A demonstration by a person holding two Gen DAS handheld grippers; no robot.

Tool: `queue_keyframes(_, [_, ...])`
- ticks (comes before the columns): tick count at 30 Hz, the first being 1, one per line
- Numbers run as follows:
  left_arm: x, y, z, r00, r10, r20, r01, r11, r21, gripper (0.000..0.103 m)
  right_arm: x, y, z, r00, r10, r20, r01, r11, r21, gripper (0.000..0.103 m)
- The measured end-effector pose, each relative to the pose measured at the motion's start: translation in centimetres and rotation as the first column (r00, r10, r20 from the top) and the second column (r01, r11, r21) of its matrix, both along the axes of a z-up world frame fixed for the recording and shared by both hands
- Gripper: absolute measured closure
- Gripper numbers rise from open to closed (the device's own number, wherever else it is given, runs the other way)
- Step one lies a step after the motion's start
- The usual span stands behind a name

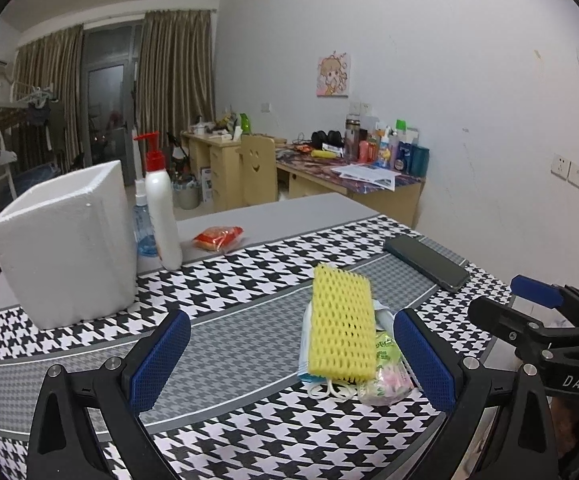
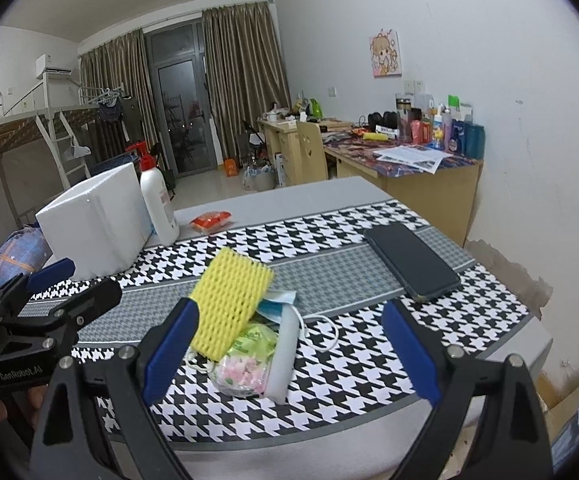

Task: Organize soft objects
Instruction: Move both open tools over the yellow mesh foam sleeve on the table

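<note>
Left wrist view: the left gripper stands spread wide and empty at the bottom of the frame, with bare houndstooth cloth between its blue pads. The pile of soft things lies just inside the right-hand pad: a yellow foam net on top, over a face mask and a green-and-pink packet. A white foam box fills centre left, and a dark phone lies at right near the cloth's edge. At the right edge the other tool's body reads "DAS".

Right wrist view: the right gripper is likewise spread wide, holding nothing. The foam net tilts against its left-hand pad, with the packet and mask beneath and beside it. Open cloth lies lower right, up to the table edge. The left tool at lower left reads "GenRobot.AI". The phone sits centre right, and the foam box upper left.
</note>
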State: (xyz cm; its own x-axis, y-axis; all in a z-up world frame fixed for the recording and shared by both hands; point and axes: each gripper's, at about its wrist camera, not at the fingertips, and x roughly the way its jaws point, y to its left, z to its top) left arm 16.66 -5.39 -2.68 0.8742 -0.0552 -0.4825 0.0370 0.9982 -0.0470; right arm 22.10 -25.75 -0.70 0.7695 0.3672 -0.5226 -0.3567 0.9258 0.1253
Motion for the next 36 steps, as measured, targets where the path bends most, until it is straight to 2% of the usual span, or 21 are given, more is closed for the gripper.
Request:
queue_keyframes(19, [2.7, -1.5, -1.9, 0.998, -0.014, -0.068, 0.016, 1.0, 0.025, 0.001, 1.3, -0.8, -2.0, 0.998, 0.004, -0.063, -0.005, 1.0, -0.017, 0.008])
queue_keyframes(36, [5.8, -2.6, -4.2, 0.985, -0.045, -0.166, 0.049, 0.999, 0.019, 0.001, 2.2, -1.6, -4.3, 0.991, -0.009, -0.13, 0.004, 0.999, -0.033, 0.008])
